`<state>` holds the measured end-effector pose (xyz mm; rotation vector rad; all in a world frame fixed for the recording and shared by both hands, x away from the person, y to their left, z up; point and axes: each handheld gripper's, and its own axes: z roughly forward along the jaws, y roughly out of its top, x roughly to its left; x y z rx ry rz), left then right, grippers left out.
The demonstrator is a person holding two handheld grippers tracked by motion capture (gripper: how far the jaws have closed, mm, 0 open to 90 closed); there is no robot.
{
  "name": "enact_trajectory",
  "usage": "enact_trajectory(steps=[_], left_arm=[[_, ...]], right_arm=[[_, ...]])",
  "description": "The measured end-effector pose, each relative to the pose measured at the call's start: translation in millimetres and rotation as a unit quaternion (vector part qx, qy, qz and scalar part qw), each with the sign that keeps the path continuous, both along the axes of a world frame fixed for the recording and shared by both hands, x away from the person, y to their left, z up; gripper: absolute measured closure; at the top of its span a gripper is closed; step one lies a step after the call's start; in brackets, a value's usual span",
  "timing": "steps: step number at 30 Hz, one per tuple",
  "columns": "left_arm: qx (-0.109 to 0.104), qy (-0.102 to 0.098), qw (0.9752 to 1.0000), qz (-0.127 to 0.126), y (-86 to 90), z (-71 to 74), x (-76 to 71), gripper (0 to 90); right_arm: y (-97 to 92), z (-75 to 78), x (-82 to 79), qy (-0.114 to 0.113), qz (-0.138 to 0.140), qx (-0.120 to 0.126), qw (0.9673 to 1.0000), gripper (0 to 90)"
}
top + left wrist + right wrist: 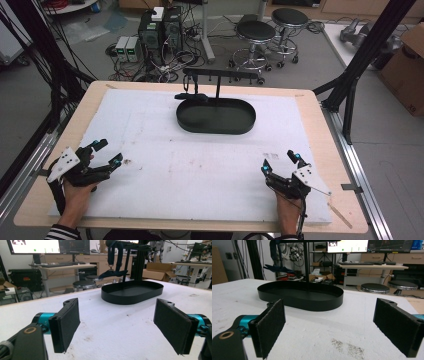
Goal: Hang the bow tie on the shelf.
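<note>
A black oval tray (216, 119) sits at the far middle of the white mat, and a black T-shaped stand (218, 79) rises from it. A dark blue strap-like item (187, 93) hangs from the stand's left end over the tray rim. My left gripper (110, 152) rests low at the mat's near left, open, with nothing between its pads. My right gripper (280, 161) is at the near right, also open and empty. In the left gripper view the tray (132, 293) and the hanging item (111, 272) lie ahead of the jaws (117, 327). The right gripper view shows the tray (299, 298) beyond its jaws (332, 327).
The white mat (200, 165) covers a wooden table (320, 125); brownish stains mark the mat near both grippers. Black frame posts (367, 45) stand at the table's far right and left. Stools (256, 35), computers and a cardboard box are on the floor beyond.
</note>
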<state>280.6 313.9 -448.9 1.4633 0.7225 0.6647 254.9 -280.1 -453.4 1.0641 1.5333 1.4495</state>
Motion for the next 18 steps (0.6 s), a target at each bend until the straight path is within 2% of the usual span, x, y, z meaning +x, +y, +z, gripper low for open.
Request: enact_trajectory(steps=[1,2,3,7,10,18], left_arm=[[-0.003,0.004,1.0000,-0.003,-0.2,-3.0,0.6,21.0],[-0.003,0.003,1.0000,-0.002,-0.6,-4.0,0.6,21.5],[-0.012,-0.004,0.9999,-0.004,0.4,-4.5,0.3,22.2],[-0.020,-0.003,0.9998,-0.005,1.7,-5.2,0.2,22.4],[-0.011,-0.005,0.9999,-0.007,0.6,-5.3,-0.3,22.4],[-0.011,-0.009,0.9998,-0.011,0.2,-5.4,-0.6,20.7]], right_arm=[[0.0,0.0,0.0,0.000,-0.001,0.000,1.0000,9.7],[0.0,0.0,0.0,0.000,-0.001,0.000,1.0000,9.7],[0.0,0.1,0.1,0.000,0.000,-0.001,1.0000,9.7],[0.2,0.1,0.4,-0.001,0.000,-0.006,1.0000,9.7],[-0.2,0.0,0.2,0.001,0.000,0.000,1.0000,9.7],[-0.3,0.2,1.2,0.005,0.000,0.000,1.0000,9.8]])
